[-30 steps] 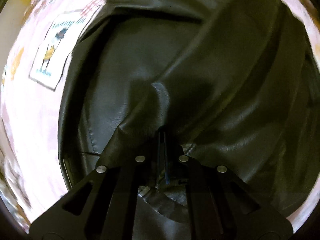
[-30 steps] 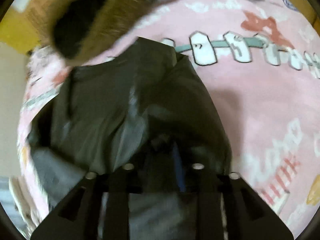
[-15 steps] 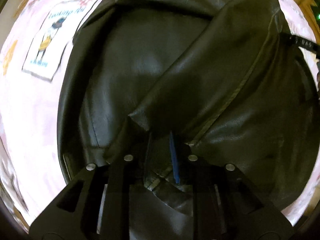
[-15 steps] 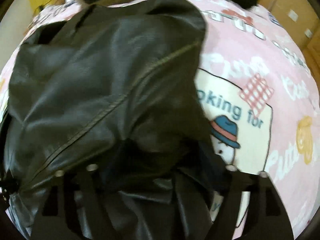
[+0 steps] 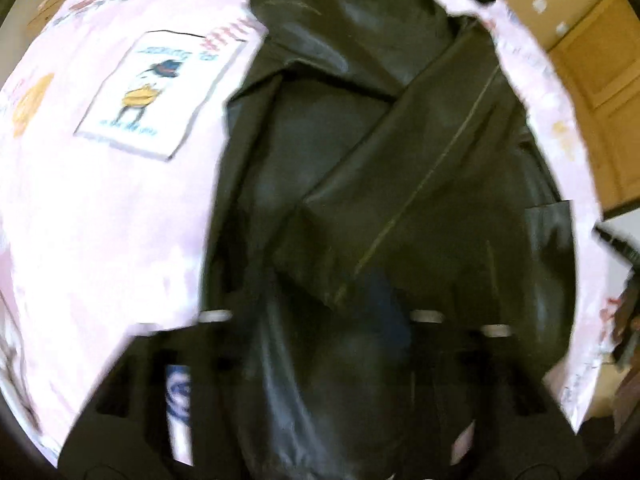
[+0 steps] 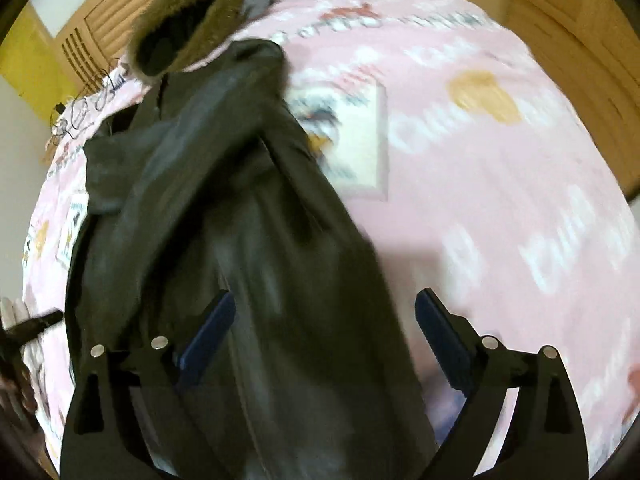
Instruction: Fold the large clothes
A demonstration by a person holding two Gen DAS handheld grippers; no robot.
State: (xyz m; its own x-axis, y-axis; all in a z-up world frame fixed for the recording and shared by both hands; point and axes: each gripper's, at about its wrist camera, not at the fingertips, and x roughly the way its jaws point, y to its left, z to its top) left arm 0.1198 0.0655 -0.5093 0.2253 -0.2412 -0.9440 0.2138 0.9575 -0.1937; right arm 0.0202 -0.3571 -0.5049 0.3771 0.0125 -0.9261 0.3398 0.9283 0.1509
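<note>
A black leather jacket [image 5: 360, 160] lies on the pink bedspread [image 5: 100, 220], with one sleeve folded diagonally across its body. In the blurred left wrist view my left gripper [image 5: 320, 308] hovers above the jacket's lower part. Its jaws are opening and the pads press on nothing. In the right wrist view the same jacket [image 6: 240, 200] runs from the bottom edge up to the upper left. My right gripper [image 6: 324, 316] hangs over it, its jaws opening wide. Both blue pads [image 6: 208, 332] stand apart from the leather.
The pink bedspread [image 6: 480, 200] with cartoon prints spreads to the right of the jacket. A dark fur-trimmed garment [image 6: 180, 36] lies at the bed's far end. Slatted wood [image 6: 96, 32] stands behind it. Tan wooden fronts [image 5: 592, 60] stand past the bed's edge.
Both grippers were shut on jacket folds and have let go. The left one rose away from the leather. The right one swung far along the jacket, and the sleeve now lies folded over.
</note>
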